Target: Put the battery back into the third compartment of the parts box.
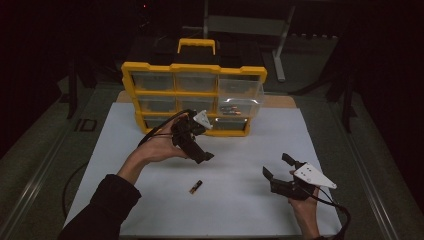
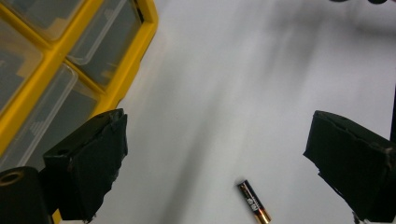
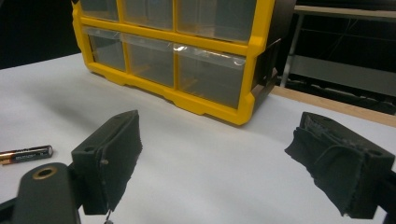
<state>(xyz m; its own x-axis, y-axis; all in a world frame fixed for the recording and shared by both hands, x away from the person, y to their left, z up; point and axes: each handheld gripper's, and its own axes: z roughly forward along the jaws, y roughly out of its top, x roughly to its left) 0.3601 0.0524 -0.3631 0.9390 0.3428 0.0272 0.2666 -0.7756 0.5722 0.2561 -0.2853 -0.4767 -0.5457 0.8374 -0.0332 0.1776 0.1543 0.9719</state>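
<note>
A single AA battery (image 1: 195, 187), black with a copper end, lies on the white table top (image 1: 240, 200) near the front middle. My left gripper (image 1: 198, 151) hangs above and behind it, tilted down toward it, open and empty. In the left gripper view the battery (image 2: 254, 202) lies low between the spread jaws of the left gripper (image 2: 219, 135). My right gripper (image 1: 276, 165) is held low at the front right, open, holding nothing. From the right gripper (image 3: 215, 140) the battery (image 3: 25, 154) shows far to the left.
A yellow drawer organiser (image 1: 194, 70) with clear drawers stands at the back middle of the table; its frame (image 2: 135, 51) (image 3: 210, 46) shows in both gripper views. Its middle right drawer (image 1: 239, 100) is pulled out with several batteries inside. Dark floor surrounds the table.
</note>
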